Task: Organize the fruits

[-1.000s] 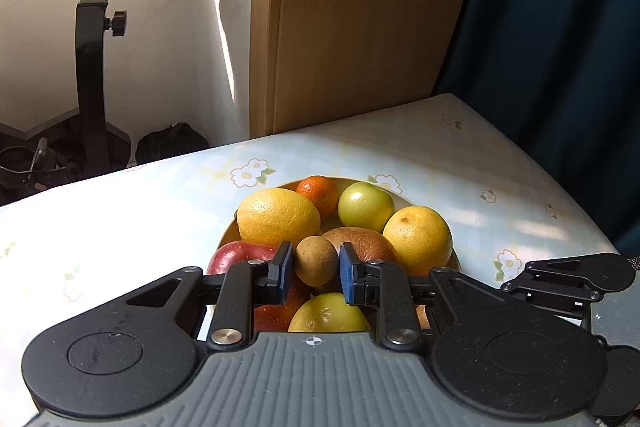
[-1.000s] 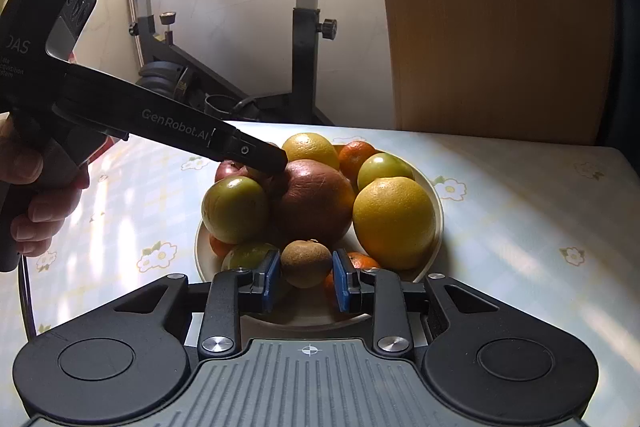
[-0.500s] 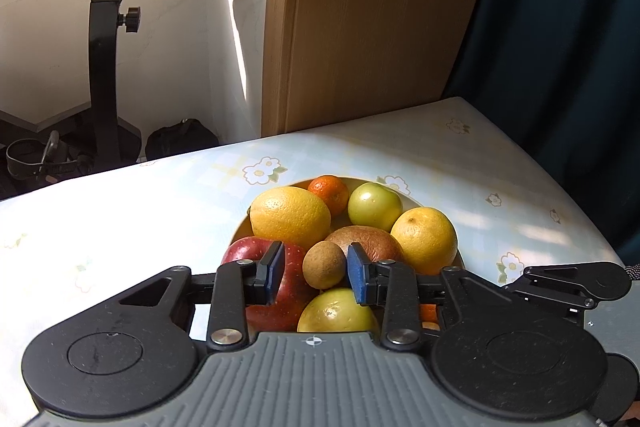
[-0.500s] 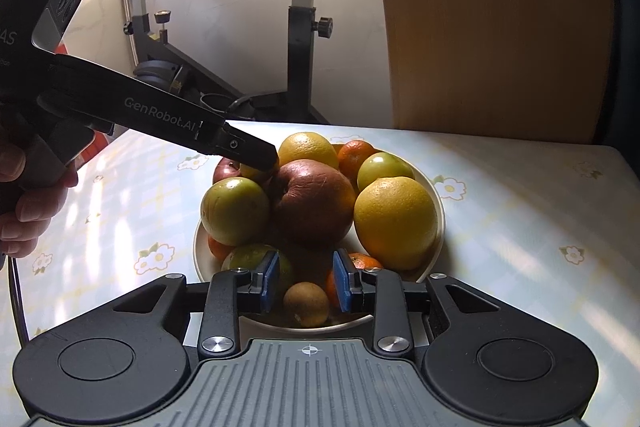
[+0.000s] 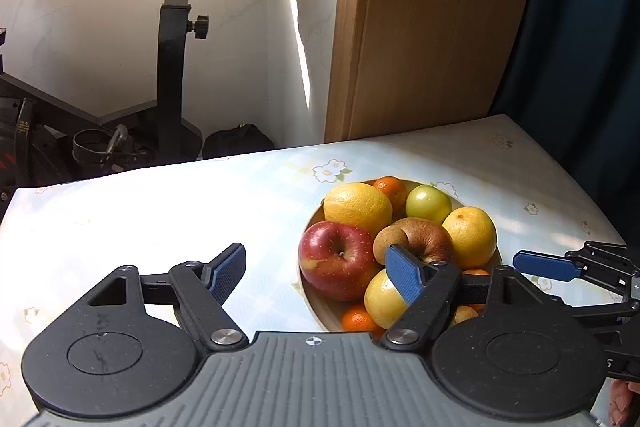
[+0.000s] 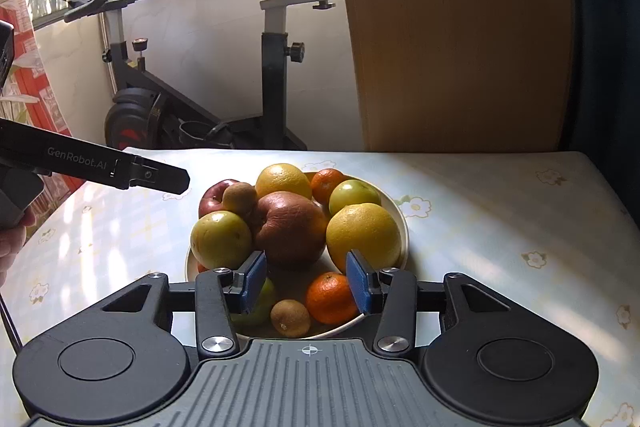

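A cream plate [image 6: 400, 227] piled with fruit stands on the flowered table [image 6: 500, 211]. It holds a red apple [image 5: 336, 259], a brown apple [image 6: 290, 231], yellow citrus [image 6: 362, 235], green fruits [image 6: 220, 239], mandarins [image 6: 330, 297] and two small kiwis, one on the pile [image 6: 239, 198] and one at the plate's near rim [image 6: 290, 318]. My left gripper [image 5: 316, 267] is open and empty, left of and above the plate. My right gripper [image 6: 306, 277] is open and empty, just behind the near kiwi.
An exercise bike [image 6: 276, 39] stands beyond the table's far edge. A wooden panel [image 6: 452, 27] and a dark curtain [image 5: 580, 27] are behind at the right. Bare tablecloth lies left [image 5: 160, 219] and right of the plate.
Both grippers have opened and let go of their kiwis, which now lie on the plate. Both have drawn back from the pile, the left one moving left.
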{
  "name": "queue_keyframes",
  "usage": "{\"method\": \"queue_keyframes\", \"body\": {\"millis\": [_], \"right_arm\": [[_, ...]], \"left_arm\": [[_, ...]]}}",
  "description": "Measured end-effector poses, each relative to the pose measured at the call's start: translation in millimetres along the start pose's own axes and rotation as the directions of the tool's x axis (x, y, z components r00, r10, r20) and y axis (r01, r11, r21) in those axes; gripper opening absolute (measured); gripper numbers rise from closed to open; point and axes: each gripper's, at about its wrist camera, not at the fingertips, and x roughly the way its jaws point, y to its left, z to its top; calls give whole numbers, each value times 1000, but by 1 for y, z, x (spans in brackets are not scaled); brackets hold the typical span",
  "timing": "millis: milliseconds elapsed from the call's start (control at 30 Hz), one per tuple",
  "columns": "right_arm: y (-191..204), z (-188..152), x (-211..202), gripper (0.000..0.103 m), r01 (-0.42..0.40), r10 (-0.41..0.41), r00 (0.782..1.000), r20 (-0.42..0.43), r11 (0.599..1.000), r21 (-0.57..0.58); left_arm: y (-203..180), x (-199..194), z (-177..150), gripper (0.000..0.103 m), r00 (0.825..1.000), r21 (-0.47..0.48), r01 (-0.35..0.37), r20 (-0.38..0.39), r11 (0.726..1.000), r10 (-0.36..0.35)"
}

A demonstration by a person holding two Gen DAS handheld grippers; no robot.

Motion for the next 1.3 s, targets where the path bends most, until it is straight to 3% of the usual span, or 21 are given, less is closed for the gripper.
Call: {"method": "queue_keyframes", "body": {"millis": [100, 267, 333, 467, 600, 767, 1300], "right_arm": [[2, 5, -9, 60, 25, -25, 1000, 12, 1000, -1], [6, 17, -31, 95, 71, -72, 996, 48, 997, 24], [11, 22, -43, 103, 72, -74, 995, 73, 997, 29], [22, 33, -65, 103, 91, -92, 991, 93, 996, 17], [31, 42, -86, 103, 60, -63, 993, 103, 998, 23], [41, 54, -113, 103, 65, -70, 990, 120, 997, 43], [67, 55, -168, 103, 102, -103, 983, 150, 995, 19]], "left_arm": [[5, -15, -4, 83, 1000, -28, -20, 23, 999, 21], [9, -48, -9, 87, 996, -85, -22, 85, 996, 29], [6, -63, -11, 90, 993, -94, -32, 110, 995, 42], [3, -94, -14, 92, 988, -109, -58, 136, 992, 73], [2, -125, -19, 93, 983, -150, -55, 165, 987, 80], [-4, -158, -24, 93, 971, -109, -105, 204, 989, 125], [-21, -213, -41, 93, 933, -106, -174, 301, 979, 199]]}}
